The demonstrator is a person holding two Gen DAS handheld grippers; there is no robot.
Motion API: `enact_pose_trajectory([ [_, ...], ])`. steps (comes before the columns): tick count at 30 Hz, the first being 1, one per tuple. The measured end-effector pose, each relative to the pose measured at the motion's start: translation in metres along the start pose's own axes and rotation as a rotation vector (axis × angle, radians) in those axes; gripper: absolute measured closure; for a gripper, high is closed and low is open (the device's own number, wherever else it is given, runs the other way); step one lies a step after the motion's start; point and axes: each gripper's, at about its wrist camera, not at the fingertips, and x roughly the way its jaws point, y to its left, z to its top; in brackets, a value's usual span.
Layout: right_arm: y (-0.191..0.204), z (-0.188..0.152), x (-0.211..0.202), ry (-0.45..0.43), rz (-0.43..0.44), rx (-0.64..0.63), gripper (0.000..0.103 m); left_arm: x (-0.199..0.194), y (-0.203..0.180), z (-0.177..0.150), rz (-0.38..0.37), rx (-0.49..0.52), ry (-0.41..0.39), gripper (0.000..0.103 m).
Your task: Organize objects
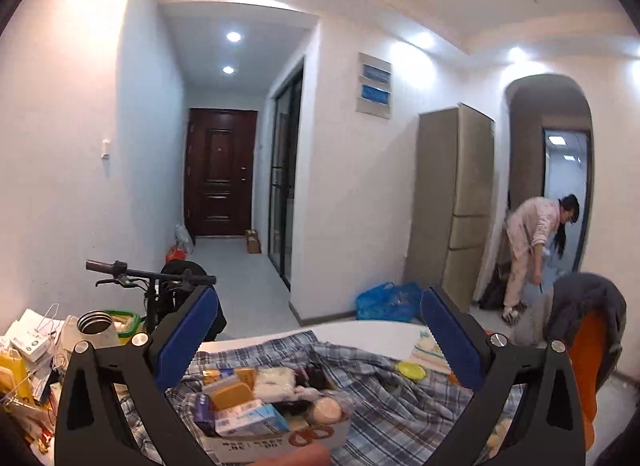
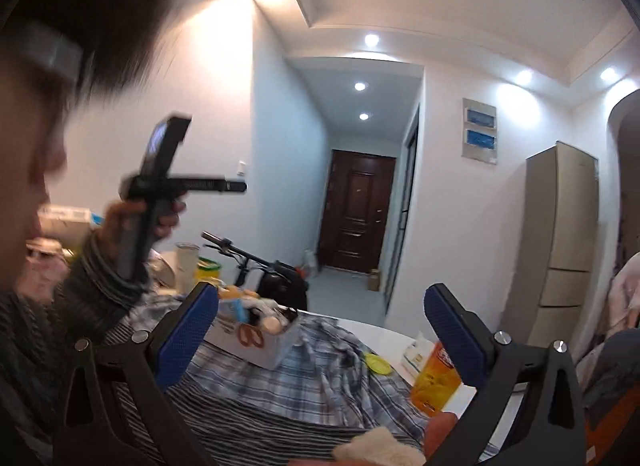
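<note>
A white cardboard box [image 1: 276, 440] packed with small packets, cartons and jars sits on a blue plaid cloth [image 1: 400, 398] over a white table [image 1: 360, 332]. My left gripper [image 1: 320, 330] is open and empty, raised above and behind the box. My right gripper [image 2: 322, 322] is open and empty, held high over the plaid cloth [image 2: 296, 378]; the box [image 2: 260, 342] lies ahead and left of it. The left gripper's body [image 2: 160, 193] shows raised in the person's hand in the right wrist view.
A yellow lid [image 1: 410, 370], an orange packet [image 2: 436, 378] and a tissue pack [image 2: 416, 352] lie on the table's right. Steel cup [image 1: 95, 324], papers and clutter at left. A scooter [image 1: 160, 290] stands behind. Jacket over a chair [image 1: 588, 330] at right. A person [image 1: 532, 250] bends by the tall cabinet [image 1: 452, 205].
</note>
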Motion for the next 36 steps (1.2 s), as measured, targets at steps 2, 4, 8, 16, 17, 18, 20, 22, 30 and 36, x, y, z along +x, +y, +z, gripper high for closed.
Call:
enact_pose_trajectory([
  [2, 0.003, -0.016, 0.013, 0.020, 0.005, 0.007, 0.000, -0.003, -0.013, -0.003, 0.041, 0.015, 0.039, 0.000],
  [4, 0.001, -0.026, 0.028, 0.058, 0.057, 0.031, 0.000, -0.009, -0.028, -0.009, 0.083, 0.044, 0.087, 0.000],
  [8, -0.006, -0.037, 0.050, 0.065, 0.083, 0.077, 0.000, -0.042, -0.043, -0.037, 0.128, 0.084, 0.080, 0.000],
  [16, 0.016, -0.089, 0.132, 0.295, 0.147, 0.159, 0.000, -0.048, -0.036, -0.162, 0.313, 0.145, 0.275, 0.000],
  [17, 0.024, -0.097, 0.142, 0.328, 0.161, 0.155, 0.000, -0.042, -0.030, -0.182, 0.300, 0.129, 0.336, 0.000],
  [18, 0.028, -0.102, 0.147, 0.346, 0.182, 0.161, 0.000, -0.037, -0.023, -0.198, 0.286, 0.107, 0.379, 0.000],
  [20, 0.035, -0.114, 0.160, 0.350, 0.255, 0.217, 0.000, -0.029, -0.009, -0.223, 0.292, 0.065, 0.421, 0.000],
  [22, 0.042, -0.128, 0.176, 0.403, 0.280, 0.233, 0.000, -0.023, 0.004, -0.240, 0.314, 0.015, 0.430, 0.000],
  [30, 0.063, -0.161, 0.213, 0.576, 0.138, 0.117, 0.000, -0.011, 0.008, -0.258, 0.263, -0.021, 0.493, 0.000],
  [36, 0.047, -0.159, 0.203, 0.520, 0.229, 0.225, 0.000, -0.021, -0.005, -0.252, 0.285, 0.049, 0.434, 0.000],
])
